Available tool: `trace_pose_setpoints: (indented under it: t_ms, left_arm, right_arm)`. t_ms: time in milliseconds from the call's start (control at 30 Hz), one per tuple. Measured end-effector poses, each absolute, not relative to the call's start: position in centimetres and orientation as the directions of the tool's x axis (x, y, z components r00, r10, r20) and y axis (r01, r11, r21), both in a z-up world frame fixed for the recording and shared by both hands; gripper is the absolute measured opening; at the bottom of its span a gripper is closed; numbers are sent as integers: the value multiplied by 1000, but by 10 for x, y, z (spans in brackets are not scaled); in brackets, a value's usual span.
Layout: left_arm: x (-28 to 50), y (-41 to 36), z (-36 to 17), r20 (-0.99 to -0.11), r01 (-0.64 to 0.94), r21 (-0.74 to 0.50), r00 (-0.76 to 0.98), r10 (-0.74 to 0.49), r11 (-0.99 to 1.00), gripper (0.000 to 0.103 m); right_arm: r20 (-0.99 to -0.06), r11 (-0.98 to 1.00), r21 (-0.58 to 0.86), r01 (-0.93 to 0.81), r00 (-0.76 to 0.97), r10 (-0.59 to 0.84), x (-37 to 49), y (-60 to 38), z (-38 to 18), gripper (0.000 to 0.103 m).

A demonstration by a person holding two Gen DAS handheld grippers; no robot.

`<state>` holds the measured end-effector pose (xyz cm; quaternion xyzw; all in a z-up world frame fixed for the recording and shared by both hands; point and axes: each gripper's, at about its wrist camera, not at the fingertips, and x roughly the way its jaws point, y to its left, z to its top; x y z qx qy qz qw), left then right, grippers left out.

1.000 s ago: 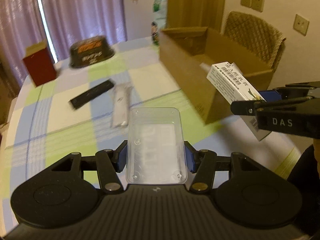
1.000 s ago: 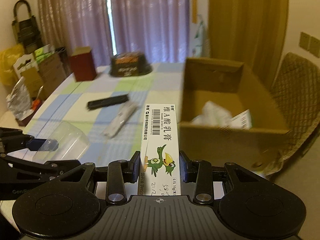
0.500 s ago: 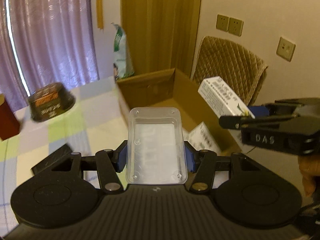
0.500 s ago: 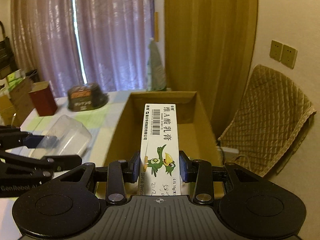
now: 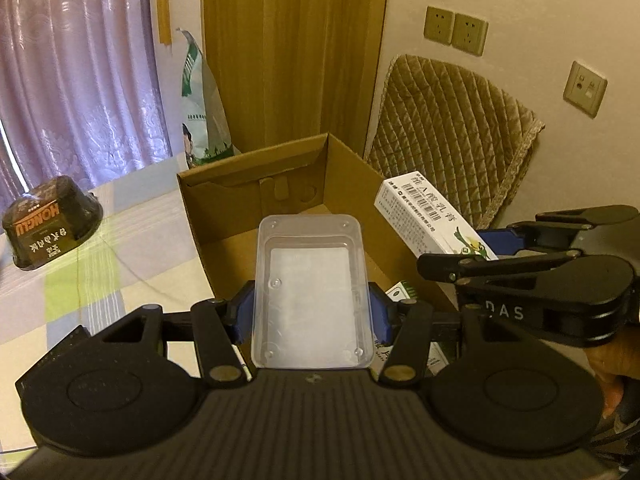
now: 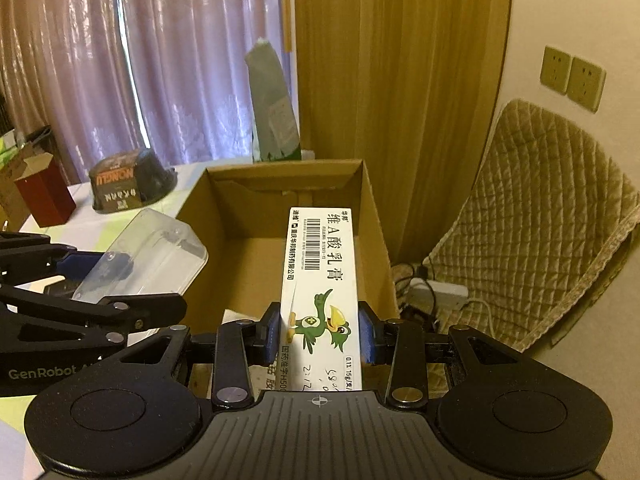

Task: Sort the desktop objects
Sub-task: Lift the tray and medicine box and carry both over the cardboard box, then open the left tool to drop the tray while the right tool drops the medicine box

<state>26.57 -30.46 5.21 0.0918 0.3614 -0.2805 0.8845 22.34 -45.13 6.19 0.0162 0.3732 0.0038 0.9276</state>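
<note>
My left gripper (image 5: 311,316) is shut on a clear plastic tray (image 5: 310,288), held above the near part of an open cardboard box (image 5: 256,184). My right gripper (image 6: 320,332) is shut on a white ointment carton (image 6: 320,280) with a green bird print, also over the box (image 6: 280,184). The left wrist view shows the carton (image 5: 424,216) at the right, over the box's right wall, with the right gripper (image 5: 496,252) behind it. In the right wrist view the clear tray (image 6: 148,256) and left gripper (image 6: 96,276) sit at the left. White packets (image 5: 402,290) lie inside the box.
A black upturned noodle bowl (image 5: 48,224) and a red box (image 6: 44,196) stand on the checked tablecloth (image 5: 100,280) at the left. A green-white bag (image 5: 200,112) stands behind the cardboard box. A quilted chair (image 6: 540,220) and a power strip with cables (image 6: 432,288) are right of the table.
Both grippers have swung right from over the table to above the cardboard box, each still holding its object. The black remote and wrapped item on the cloth have left view.
</note>
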Motion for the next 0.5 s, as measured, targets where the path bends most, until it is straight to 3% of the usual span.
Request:
trace_pose_setpoints:
  t_ms: [500]
  left_arm:
    - [273,-315,36,-708,581,-21,567,-422,814,51]
  right_arm:
    - [-730,998,57,15,682,32,235,-459,37,38]
